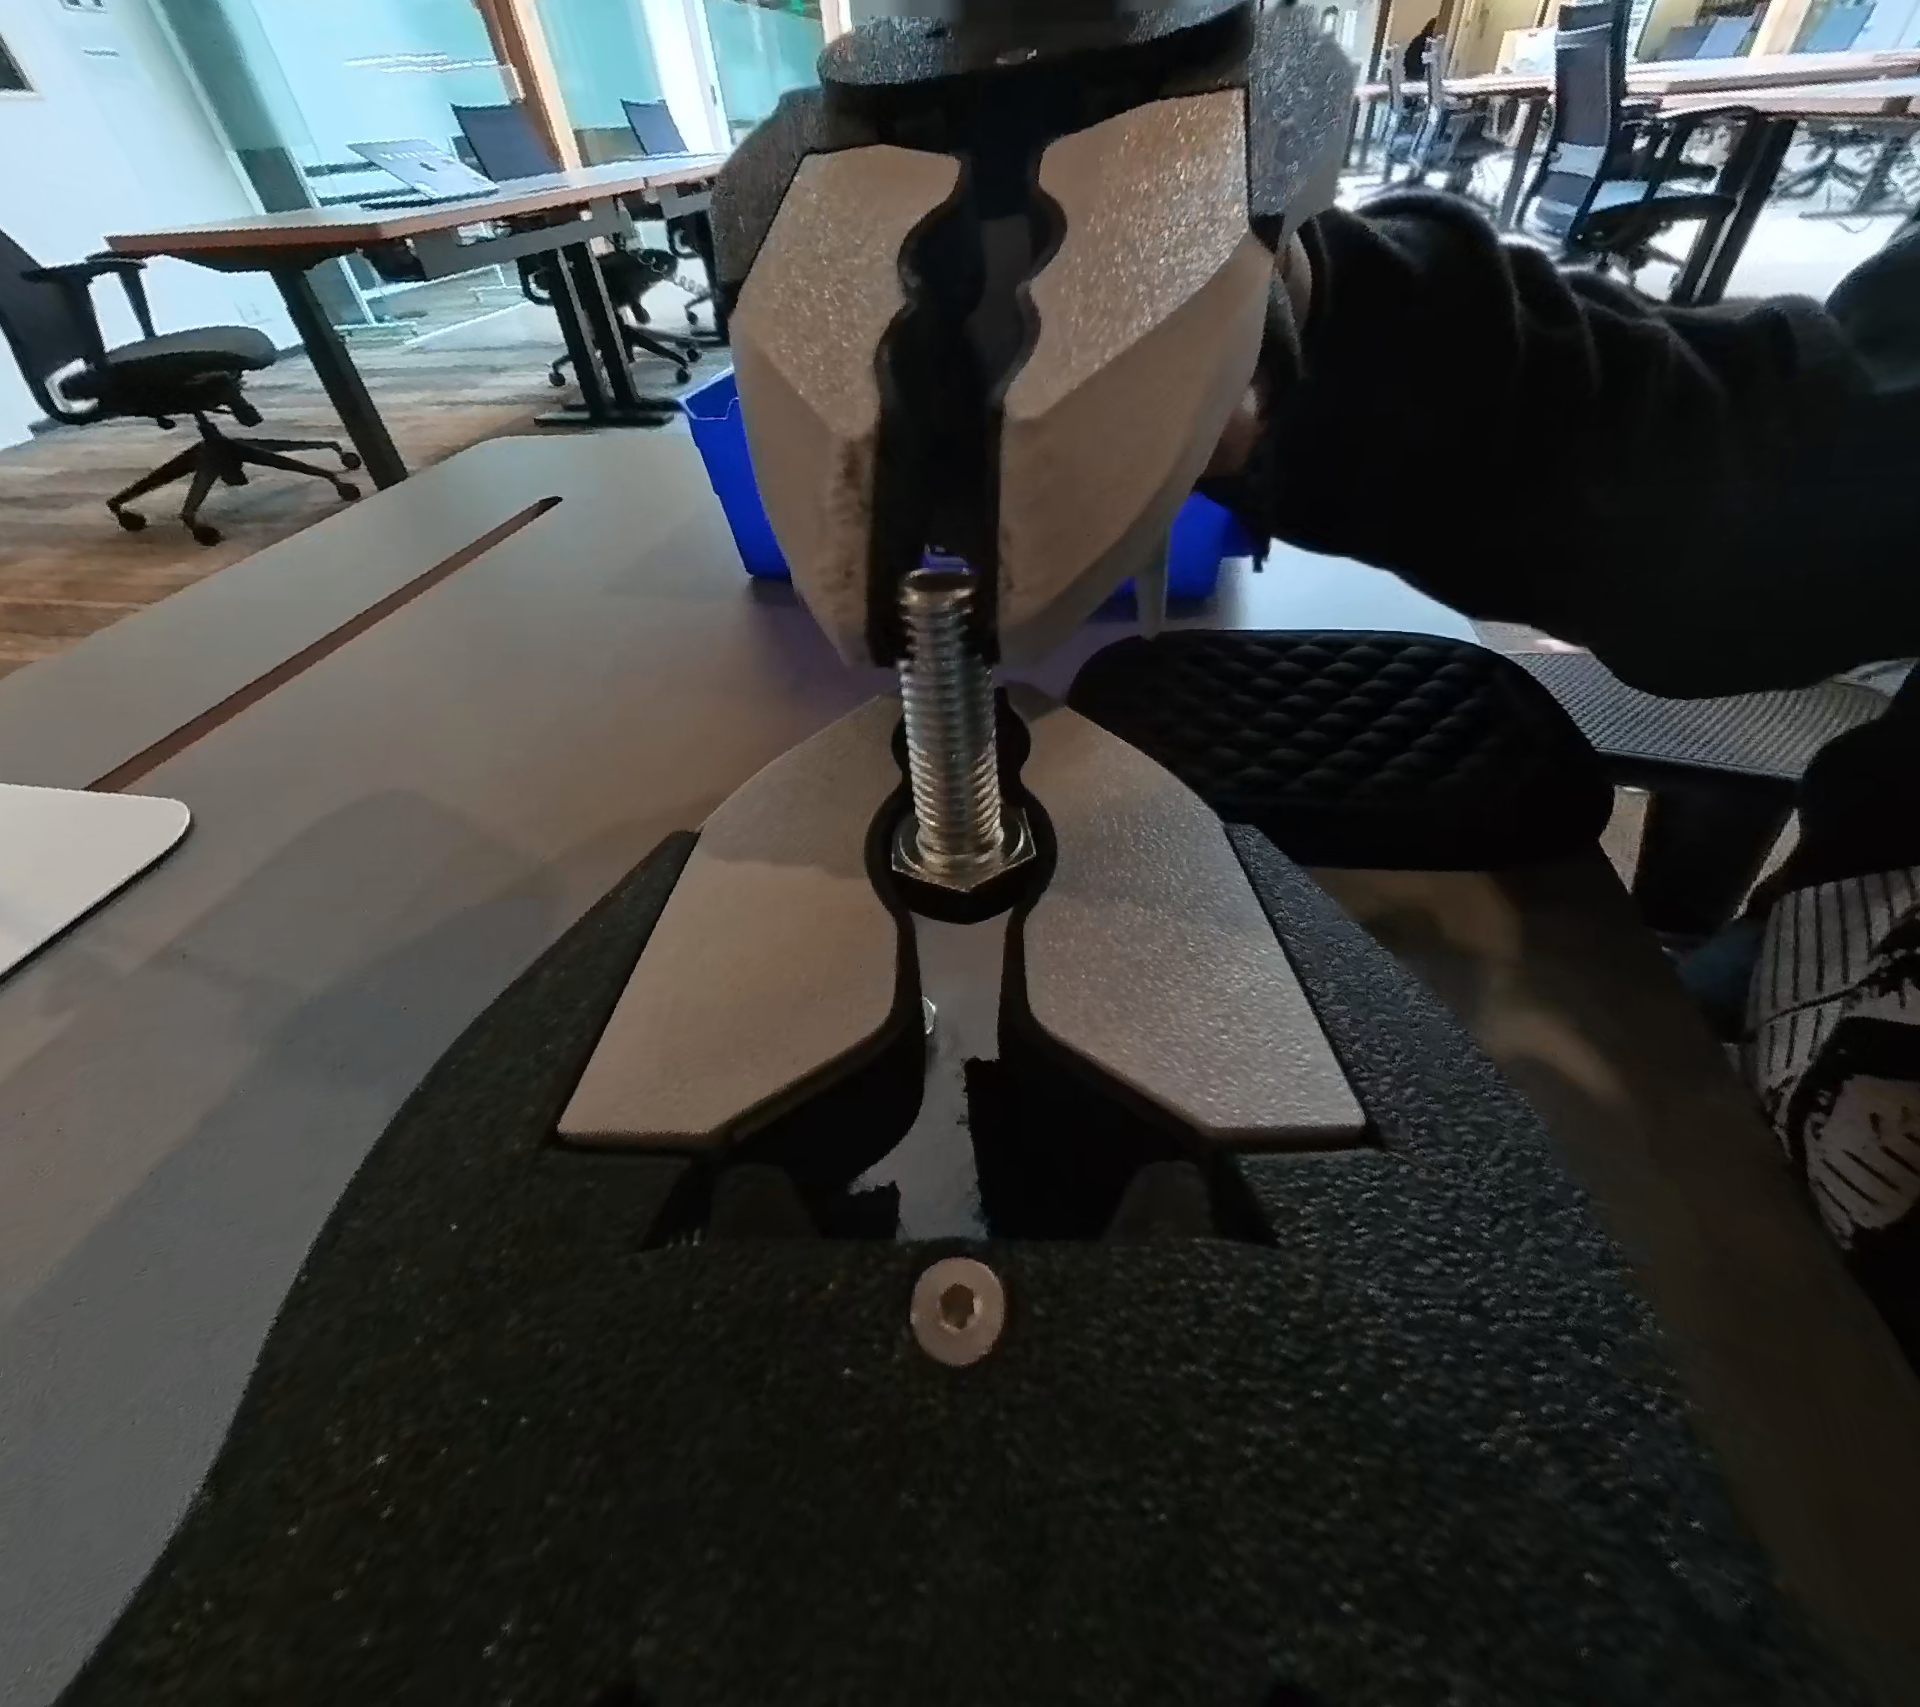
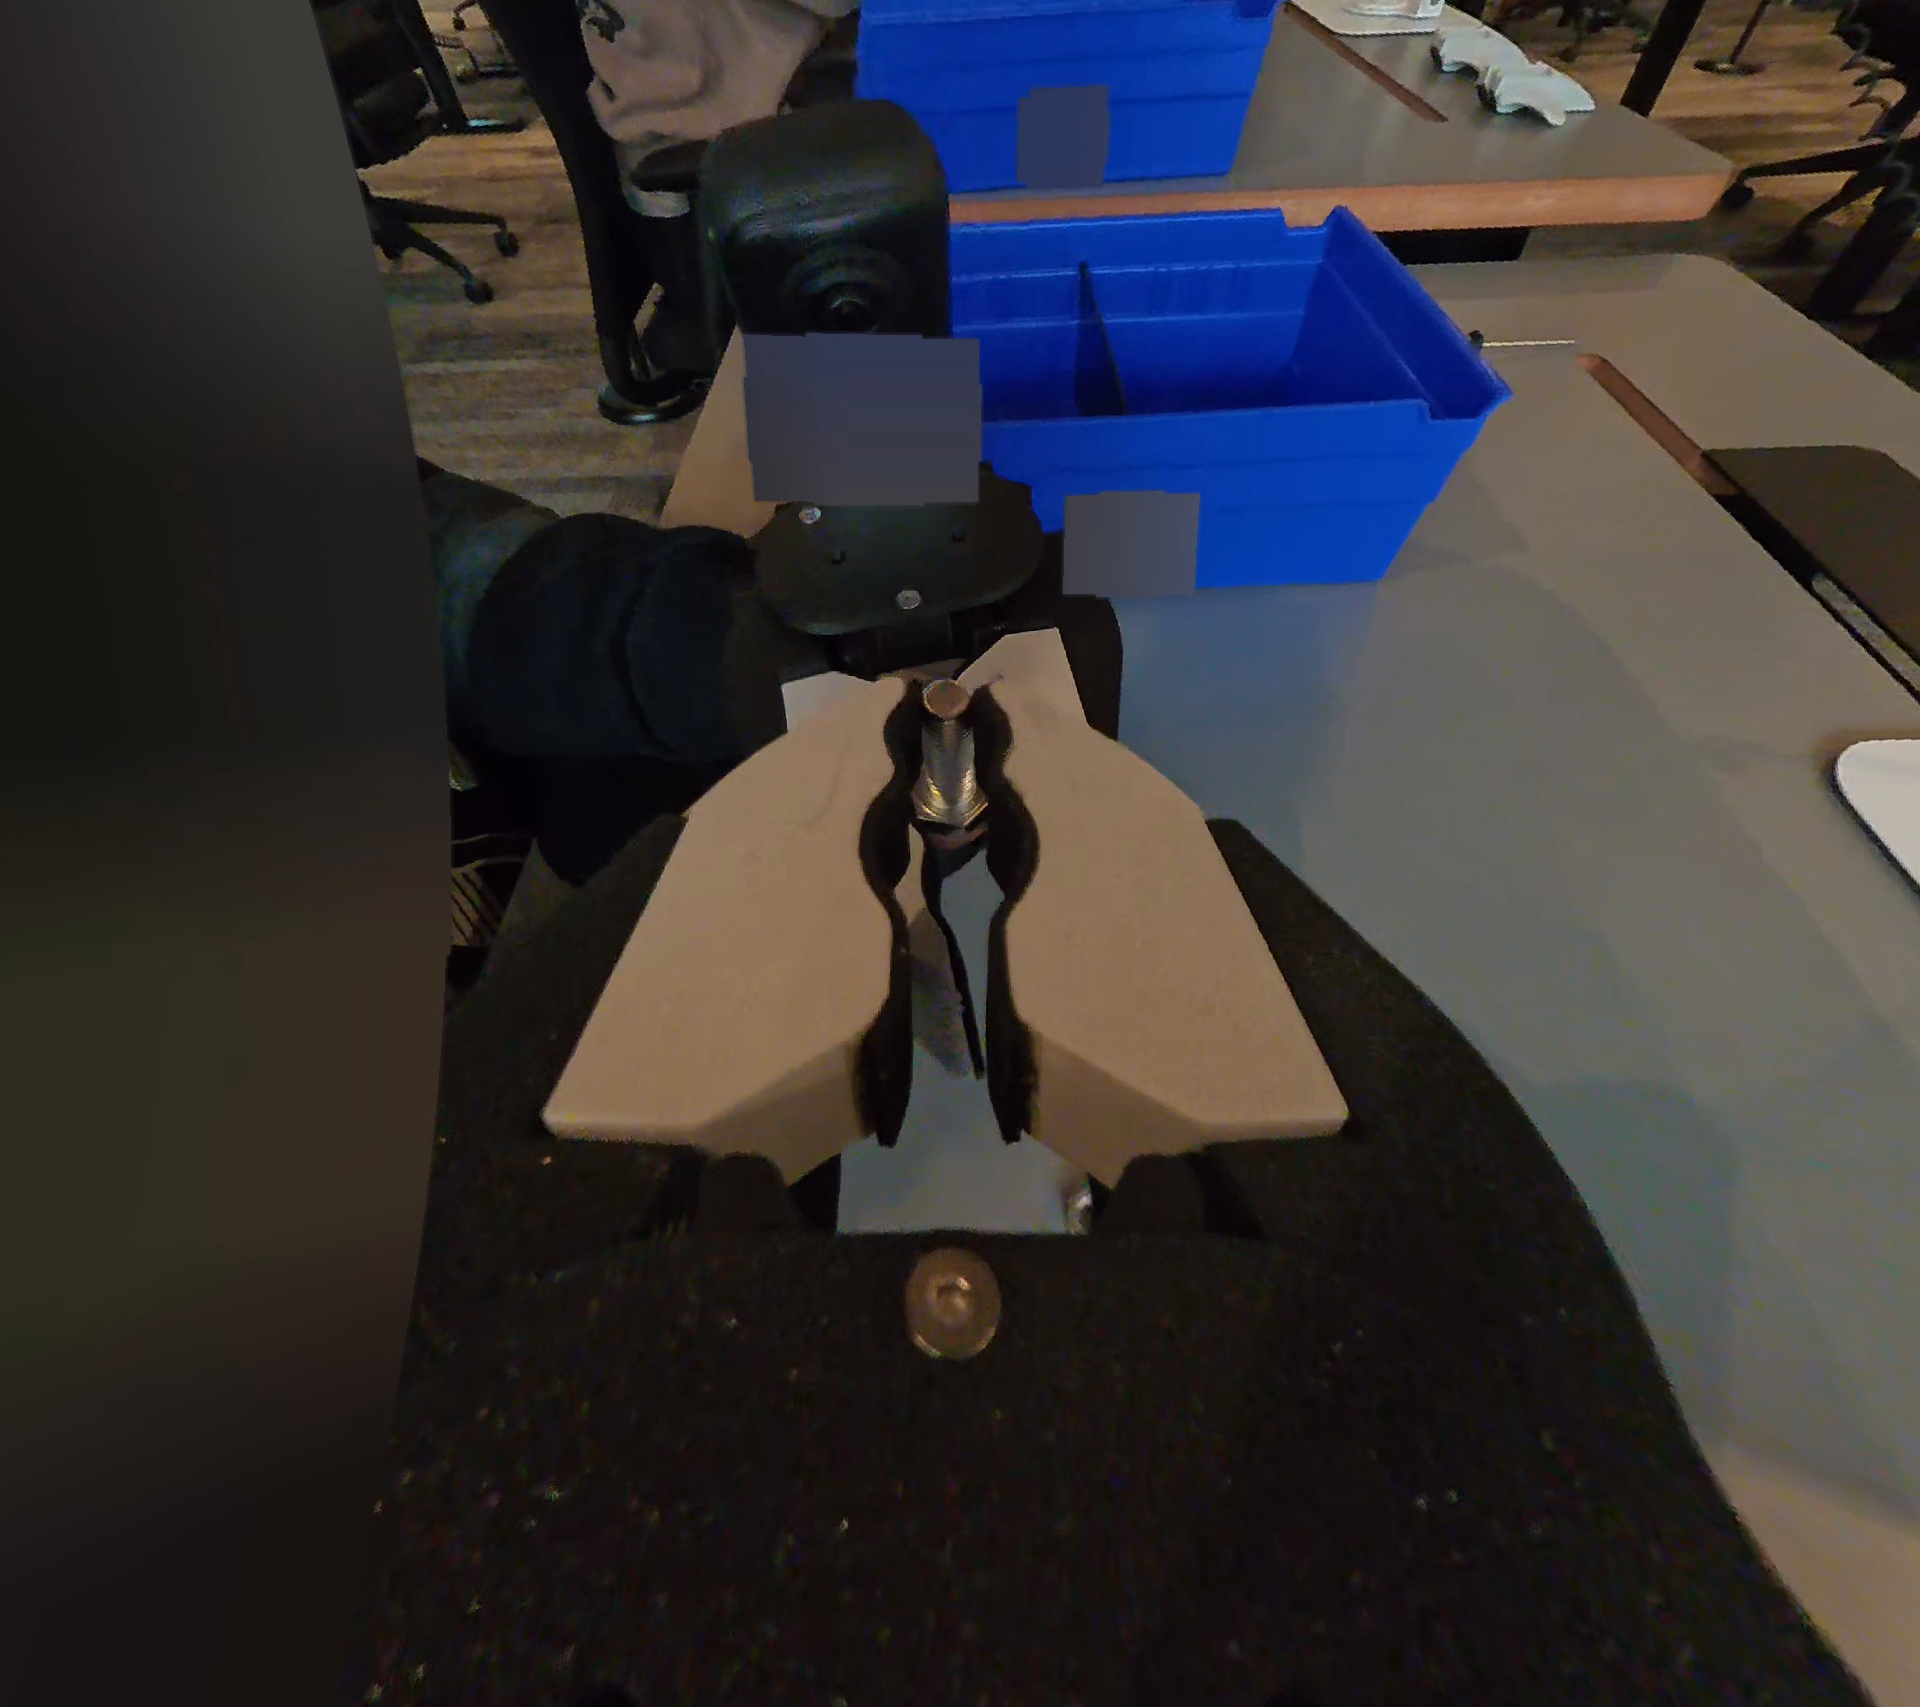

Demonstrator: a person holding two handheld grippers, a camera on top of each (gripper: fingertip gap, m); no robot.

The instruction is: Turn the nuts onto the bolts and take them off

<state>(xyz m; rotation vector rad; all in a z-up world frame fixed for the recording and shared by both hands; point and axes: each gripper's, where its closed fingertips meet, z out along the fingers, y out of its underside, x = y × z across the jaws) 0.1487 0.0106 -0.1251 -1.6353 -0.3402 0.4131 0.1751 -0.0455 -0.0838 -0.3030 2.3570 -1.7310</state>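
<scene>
Grey tabletop spreads out under both tools, with a white flat object at its left edge in the left wrist view. At the centre of that view, the left gripper has its fingers clenched around the hex end of a silver bolt, the threaded shaft pointing away from the camera. The shaft's far tip sits between the fingers of the right gripper, which faces it from the opposite side. Behind them stands a blue bin, and to the right is a black-gloved hand.

In the right wrist view, the right gripper is closed on a nut threaded on the bolt, while the blue bin rests on the tabletop beyond.
</scene>
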